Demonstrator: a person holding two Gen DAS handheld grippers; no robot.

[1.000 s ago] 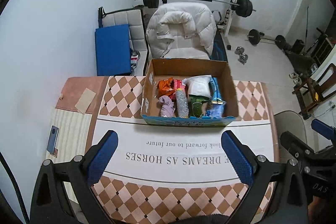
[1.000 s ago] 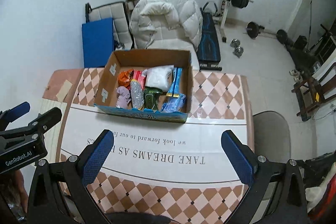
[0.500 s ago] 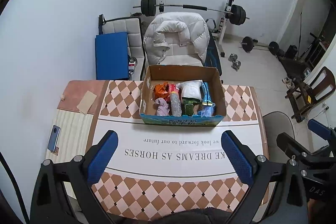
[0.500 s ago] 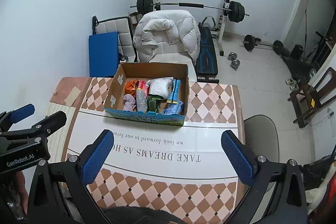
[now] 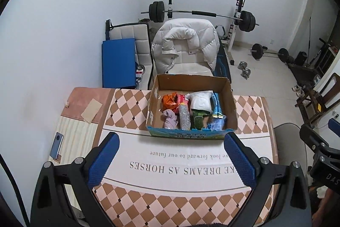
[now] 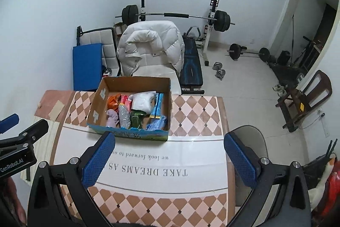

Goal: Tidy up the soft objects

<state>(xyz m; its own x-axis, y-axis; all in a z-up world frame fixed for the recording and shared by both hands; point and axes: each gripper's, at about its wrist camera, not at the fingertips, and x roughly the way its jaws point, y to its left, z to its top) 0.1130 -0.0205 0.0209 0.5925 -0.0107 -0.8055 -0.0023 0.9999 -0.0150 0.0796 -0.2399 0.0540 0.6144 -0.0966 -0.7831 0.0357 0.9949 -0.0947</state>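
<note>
A cardboard box (image 5: pixel 230 97) stands at the far side of the table and also shows in the right wrist view (image 6: pixel 99 97). It holds several soft items: an orange bag (image 5: pixel 170 100), a white pouch (image 5: pixel 200 101), a purple cloth (image 5: pixel 170 119), a silvery pack (image 5: pixel 184 118), a green pack (image 5: pixel 197 119) and a blue pack (image 5: pixel 216 120). My left gripper (image 5: pixel 172 160) is open and empty, high above the near table. My right gripper (image 6: pixel 169 160) is open and empty too, beside it.
The table (image 5: pixel 191 165) has a checked cloth with printed words. A phone (image 5: pixel 56 146) lies on its left edge. Behind the table stand a chair with a white jacket (image 5: pixel 184 46), a blue mat (image 5: pixel 119 63) and a barbell rack (image 5: pixel 201 14). A grey chair (image 6: pixel 252 142) stands at the right.
Both grippers have risen and pulled back from the box, so it looks smaller and farther. Both stay open and empty.
</note>
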